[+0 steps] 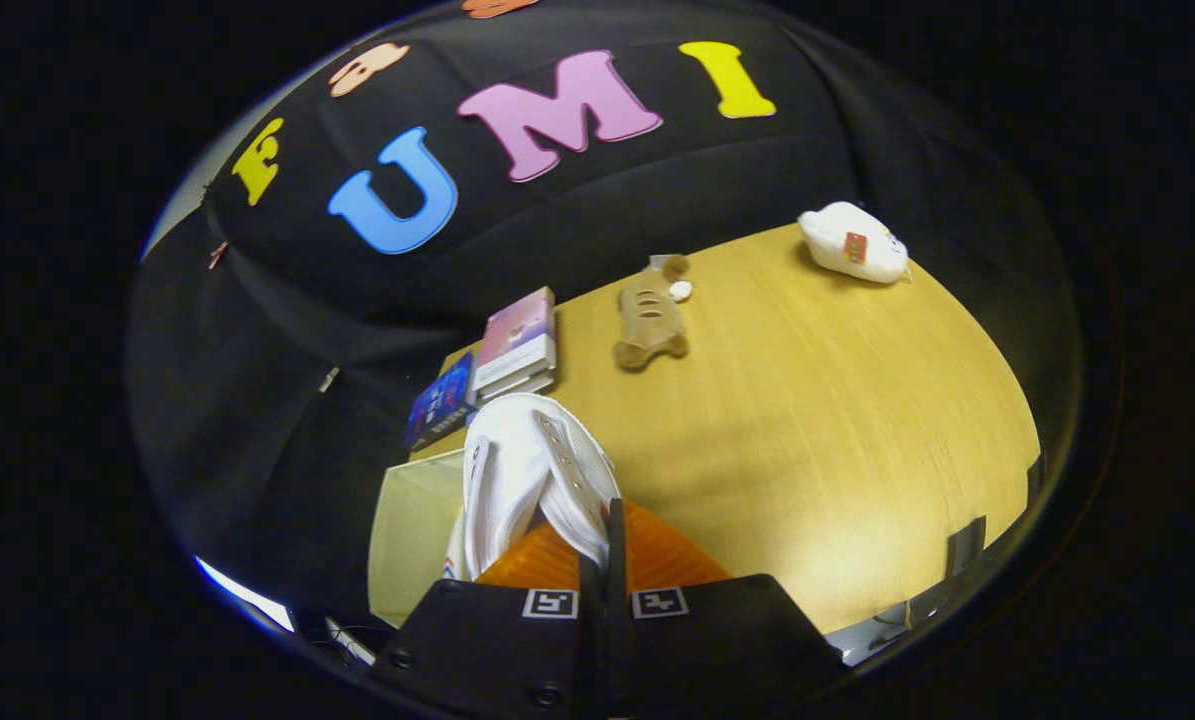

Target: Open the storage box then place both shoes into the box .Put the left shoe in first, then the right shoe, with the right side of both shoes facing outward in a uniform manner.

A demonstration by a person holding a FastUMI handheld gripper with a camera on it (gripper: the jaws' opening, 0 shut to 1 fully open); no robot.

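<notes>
- While my fingers are pinching shut on the white shoe (532, 470), my gripper (605, 540) is holding it above the pale storage box (412, 530).
- Books (515, 345) are lying beyond on the table (837, 420).

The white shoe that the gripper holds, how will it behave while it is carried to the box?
The white canvas shoe is probably light, since the gripper, fingers shut on its upper edge, lifts it alone. Its soft upper may bend, so it could swing or tilt. The thin pinched edge might slip above the storage box.
</notes>
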